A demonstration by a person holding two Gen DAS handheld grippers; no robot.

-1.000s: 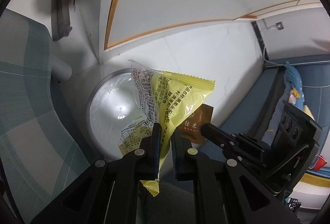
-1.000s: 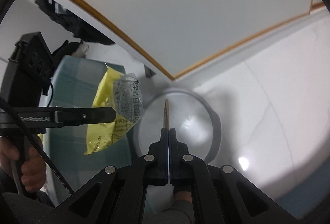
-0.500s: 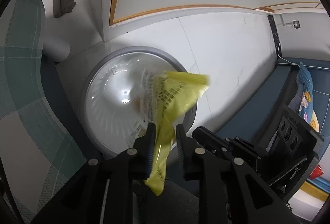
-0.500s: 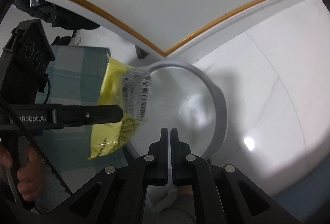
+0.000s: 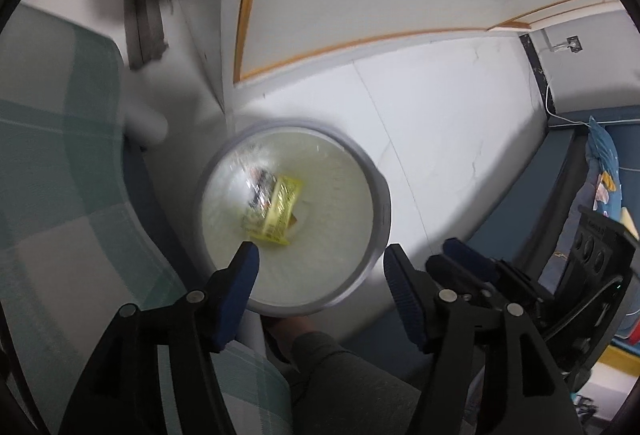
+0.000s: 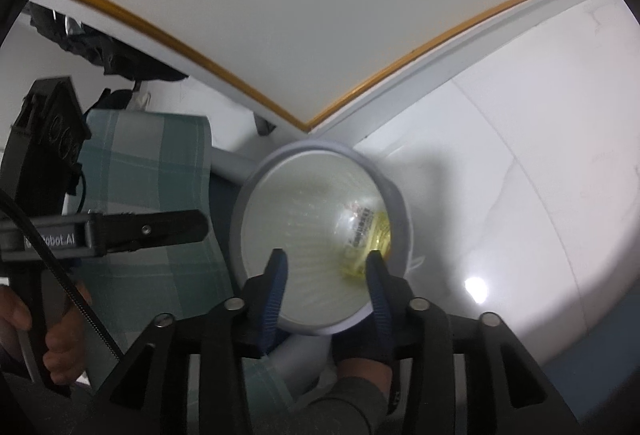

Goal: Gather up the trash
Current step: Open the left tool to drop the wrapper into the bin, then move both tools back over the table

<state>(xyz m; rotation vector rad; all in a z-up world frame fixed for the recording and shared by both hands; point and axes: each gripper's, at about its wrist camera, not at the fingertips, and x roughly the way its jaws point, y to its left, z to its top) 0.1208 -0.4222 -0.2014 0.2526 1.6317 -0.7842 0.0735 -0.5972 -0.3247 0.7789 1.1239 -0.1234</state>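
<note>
Left wrist view: the left gripper [image 5: 320, 263] hangs over the round grey trash bin [image 5: 380, 219] with its jaws spread wide and nothing between them. A yellow snack wrapper [image 5: 276, 209] with a clear printed end lies at the bottom of the bin, and a small brown scrap [image 5: 294, 221] peeks out from under its right edge. This view alone shows the brown scrap, and also the right gripper [image 5: 464, 259] from the side, low at the right, near the bin's rim. Right wrist view: the right gripper [image 6: 324, 271] also stands wide apart and holds nothing, aimed down into the same bin [image 6: 404, 219]. Here the yellow wrapper [image 6: 368, 235] shows only dimly against the bin's far right wall, partly behind the right finger [image 6: 378, 287]. This view alone shows the left gripper [image 6: 176, 225] reaching in sideways from the left, above a green checked cloth [image 6: 148, 163], with the person's hand [image 6: 64, 339] on its handle. A second ago the left gripper pinched the yellow wrapper above the bin and the right gripper was closed on the brown scrap; half a second ago the right one was closed and bare. Now both wrappers lie in the bin.
</note>
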